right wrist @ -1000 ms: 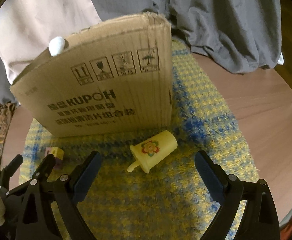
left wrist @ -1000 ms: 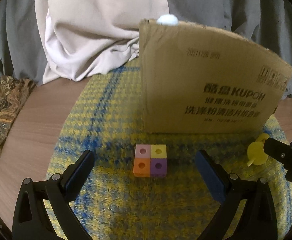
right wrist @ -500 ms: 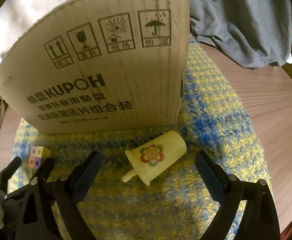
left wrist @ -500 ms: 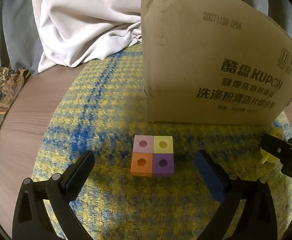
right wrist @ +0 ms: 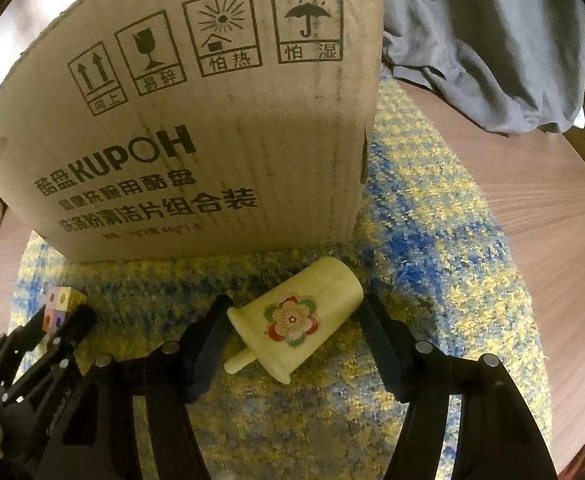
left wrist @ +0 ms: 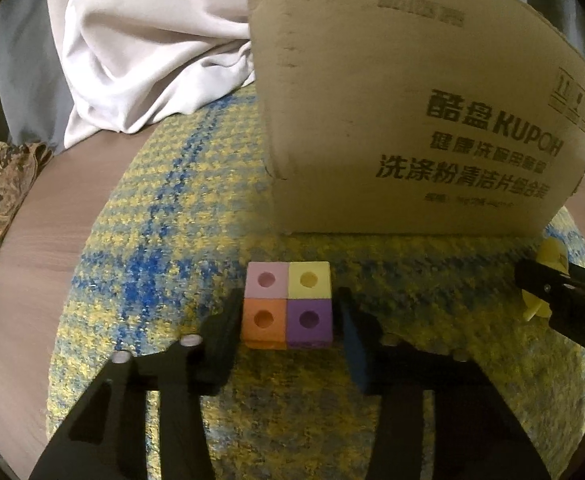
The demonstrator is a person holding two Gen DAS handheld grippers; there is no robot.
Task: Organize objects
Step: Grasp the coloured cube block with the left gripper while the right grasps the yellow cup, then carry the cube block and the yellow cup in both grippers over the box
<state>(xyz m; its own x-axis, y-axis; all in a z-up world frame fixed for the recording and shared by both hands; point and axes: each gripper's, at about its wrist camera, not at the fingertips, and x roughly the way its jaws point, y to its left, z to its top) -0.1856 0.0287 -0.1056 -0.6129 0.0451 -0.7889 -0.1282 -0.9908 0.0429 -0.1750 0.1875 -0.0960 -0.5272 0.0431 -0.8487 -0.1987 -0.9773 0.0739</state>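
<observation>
Left gripper (left wrist: pixel 288 320): jaws just closed, clamped on 4-colour block (left wrist: pixel 287 307) at 12 o'clock. Right gripper (right wrist: pixel 292 320): jaws just closing, flanking yellow popsicle toy (right wrist: pixel 296 316), long axis 8-to-2 o'clock; contact unclear.

A home, by the look of it: a round wooden tabletop (left wrist: pixel 32 264) carries a yellow-and-blue woven mat (left wrist: pixel 164 240), with loose clothing heaped at its far edge – a pale garment (left wrist: pixel 140 52) at 11 o'clock, a grey one (right wrist: pixel 484 40) at 2 o'clock – beside a reused cardboard detergent box (right wrist: pixel 212 128)
</observation>
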